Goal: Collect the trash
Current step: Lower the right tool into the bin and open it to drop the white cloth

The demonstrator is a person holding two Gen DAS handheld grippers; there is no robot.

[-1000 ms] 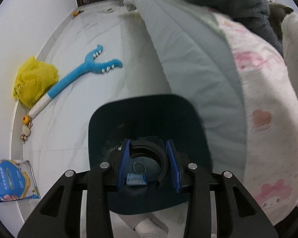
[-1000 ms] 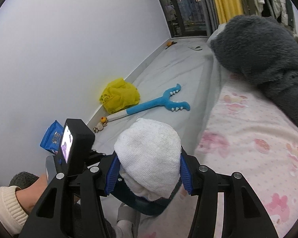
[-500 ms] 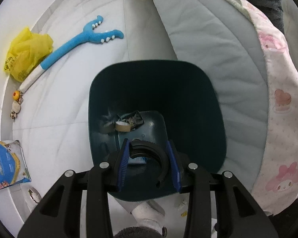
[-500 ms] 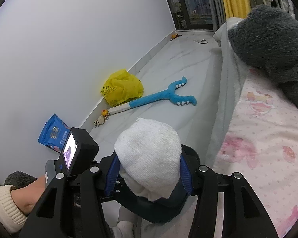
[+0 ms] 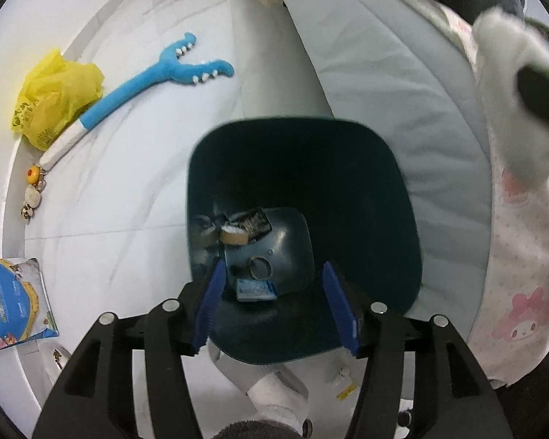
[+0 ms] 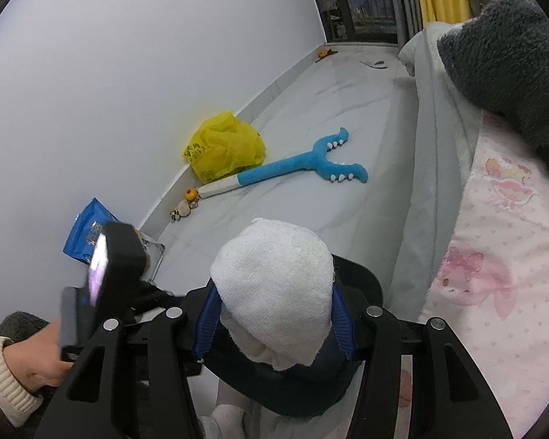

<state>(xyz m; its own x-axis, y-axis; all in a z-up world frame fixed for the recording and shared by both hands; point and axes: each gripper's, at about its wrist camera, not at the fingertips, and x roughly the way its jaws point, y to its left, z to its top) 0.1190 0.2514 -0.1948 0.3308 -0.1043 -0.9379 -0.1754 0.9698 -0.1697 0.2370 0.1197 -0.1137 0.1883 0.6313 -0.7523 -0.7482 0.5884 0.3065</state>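
**White wad held over the open bin**

Right gripper (image 6: 272, 323) is clamped on a white cloth wad (image 6: 274, 289), blue pads pressing it from both sides. The wad is soft, nubbly like a terry towel or thick tissue, dome-shaped on top and narrowing to a crumpled tail at the bottom. Its long axis runs along the fingers, round end pointing to 12 o'clock, tail toward 6. It sits right above the bin (image 6: 362, 278), whose dark rim peeks out at 3 and 6 o'clock of it.

Left gripper (image 5: 276, 305) is spread wide with nothing between the pads, hanging over the bin (image 5: 402, 197) mouth. The bin is dark teal plastic, smooth, a rounded square that tapers down to a smaller floor. Inside there's a tan tape roll (image 5: 234, 236), a dark wrapper (image 5: 254, 221) behind it and a small blue packet (image 5: 256, 289) at 6 o'clock on the floor.

On the pale marble-look floor at 10 o'clock of the bin: a fuzzy blue Y-shaped plush stick (image 5: 146, 80) lying diagonally, fork end toward 1 o'clock, and a crinkly yellow bag (image 5: 55, 91) by the wall. A glossy blue pouch (image 5: 11, 303) is at 9 o'clock. The bed with the pink print sheet (image 5: 519, 292) runs along 3 o'clock
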